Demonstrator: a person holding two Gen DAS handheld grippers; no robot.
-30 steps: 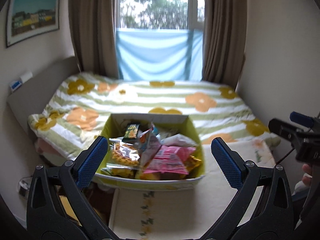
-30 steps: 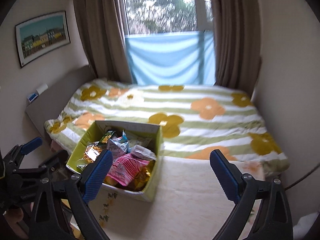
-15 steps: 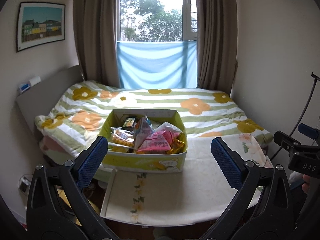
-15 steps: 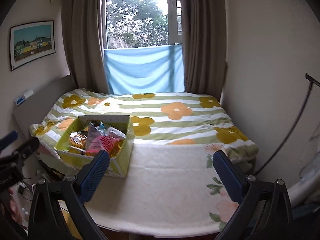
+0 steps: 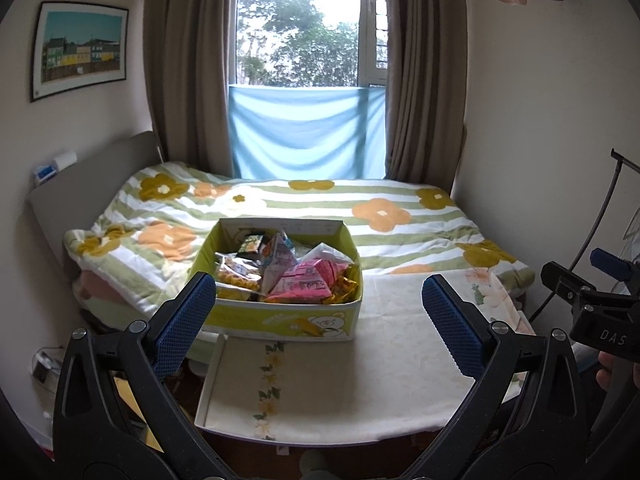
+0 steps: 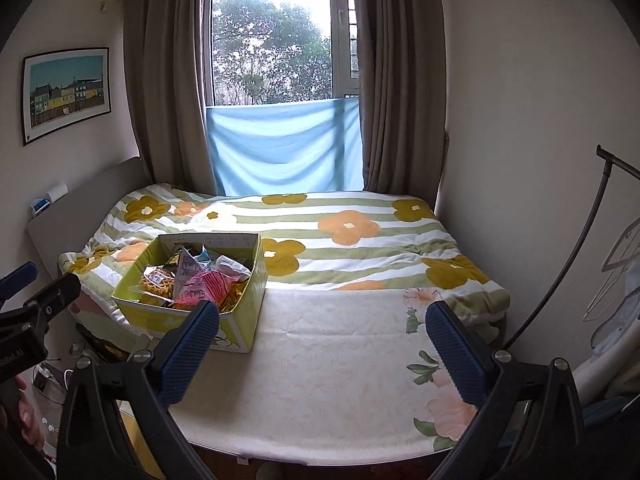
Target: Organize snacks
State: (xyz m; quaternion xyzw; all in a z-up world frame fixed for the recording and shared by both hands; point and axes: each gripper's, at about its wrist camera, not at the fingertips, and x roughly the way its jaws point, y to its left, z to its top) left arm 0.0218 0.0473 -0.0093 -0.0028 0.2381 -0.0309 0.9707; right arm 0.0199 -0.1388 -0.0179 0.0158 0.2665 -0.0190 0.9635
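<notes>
Left wrist view: yellow-green cardboard box [image 5: 280, 316] heaped with crinkly foil snack packets [image 5: 304, 280], on cloth-covered desk [image 5: 360, 380] at bed edge. Left claw [image 5: 320, 320] wide, empty; right claw [image 6: 326, 344] likewise. Packets light, soft, slippery, crushable: pinch sealed edge, gently.

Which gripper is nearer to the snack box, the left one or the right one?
Left. The left gripper faces the snack box almost head-on, its left fingertip overlapping the box's front corner. The right gripper points at bare tablecloth, with the box off to its left.
</notes>
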